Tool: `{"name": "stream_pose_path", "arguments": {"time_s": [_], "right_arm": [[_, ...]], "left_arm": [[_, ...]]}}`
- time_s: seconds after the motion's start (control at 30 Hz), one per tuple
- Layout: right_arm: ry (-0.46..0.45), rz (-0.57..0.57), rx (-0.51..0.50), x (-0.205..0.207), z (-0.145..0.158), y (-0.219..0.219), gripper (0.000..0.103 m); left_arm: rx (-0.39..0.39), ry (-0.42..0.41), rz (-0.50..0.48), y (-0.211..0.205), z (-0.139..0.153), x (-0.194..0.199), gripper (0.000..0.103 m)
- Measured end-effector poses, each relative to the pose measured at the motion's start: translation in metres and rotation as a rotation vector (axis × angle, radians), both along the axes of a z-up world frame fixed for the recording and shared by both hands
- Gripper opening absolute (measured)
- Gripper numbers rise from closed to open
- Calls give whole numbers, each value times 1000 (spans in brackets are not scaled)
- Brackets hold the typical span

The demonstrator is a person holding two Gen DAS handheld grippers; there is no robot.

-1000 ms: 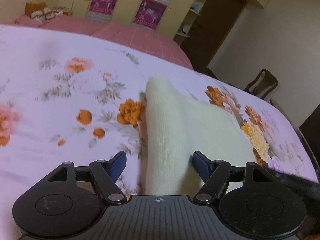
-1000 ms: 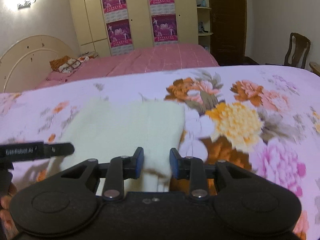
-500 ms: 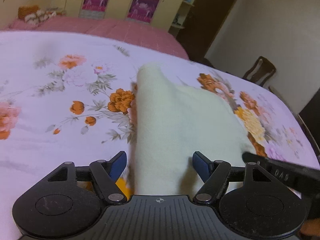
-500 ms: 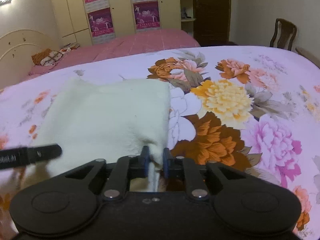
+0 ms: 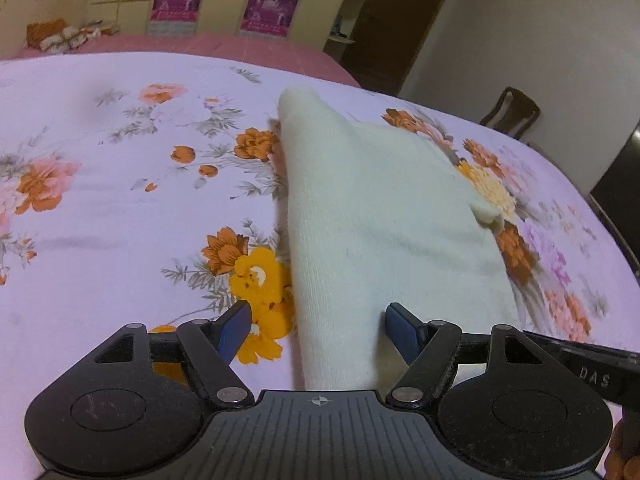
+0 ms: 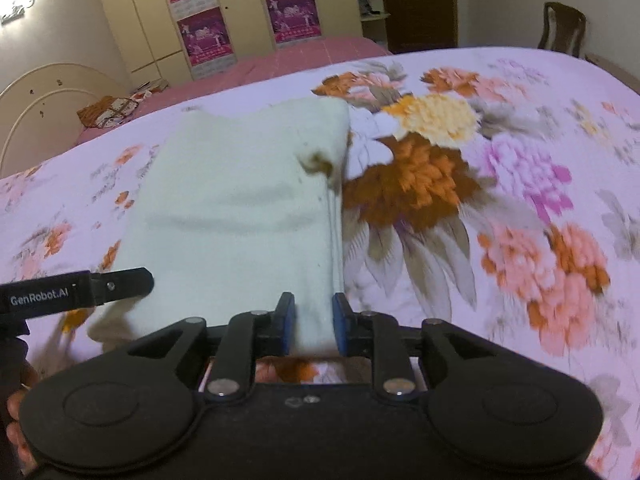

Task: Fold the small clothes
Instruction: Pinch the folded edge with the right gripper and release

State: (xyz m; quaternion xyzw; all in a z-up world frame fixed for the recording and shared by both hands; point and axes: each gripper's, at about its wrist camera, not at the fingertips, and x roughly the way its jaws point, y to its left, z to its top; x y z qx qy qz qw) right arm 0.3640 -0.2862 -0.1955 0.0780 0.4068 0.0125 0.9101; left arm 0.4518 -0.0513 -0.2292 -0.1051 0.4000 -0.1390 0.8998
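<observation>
Left gripper (image 5: 318, 322): matte black, ribbed housing, crosshair mark, silver pivot screws, blue finger pads (image 5: 234, 326). Right gripper (image 6: 314, 322): same black linkage, blue pads, "GenRobot.AI" lettering alongside.

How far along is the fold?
Done: cream garment lies doubled over on the floral bedspread. In hand: right tongs pinch its near edge; left tongs stand open astride the near end. Left: another fold, then release.
</observation>
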Motion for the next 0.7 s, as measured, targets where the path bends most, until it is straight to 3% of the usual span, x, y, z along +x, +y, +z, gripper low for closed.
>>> {"name": "stream_pose_path", "arguments": {"time_s": [0.17,0.27,0.37,0.43,0.6,0.7], "right_arm": [[24,-27,104,1,-8,-21,18],[46,-9,112,1,-3,-21,20],[25,9,143,10,9,-25,33],[4,16,137,21,17,-26,47],[-8,19,138,48,18,-31,60],[-13,12,162,59,14,-37,62]], "left_arm": [[18,-6,-16,-2,2,0,73],[-17,17,7,1,9,4,73],[-49,17,53,4,17,14,73],[-57,20,65,4,19,23,73],[-51,33,66,-3,17,44,73],[-55,39,69,-8,14,55,73]]}}
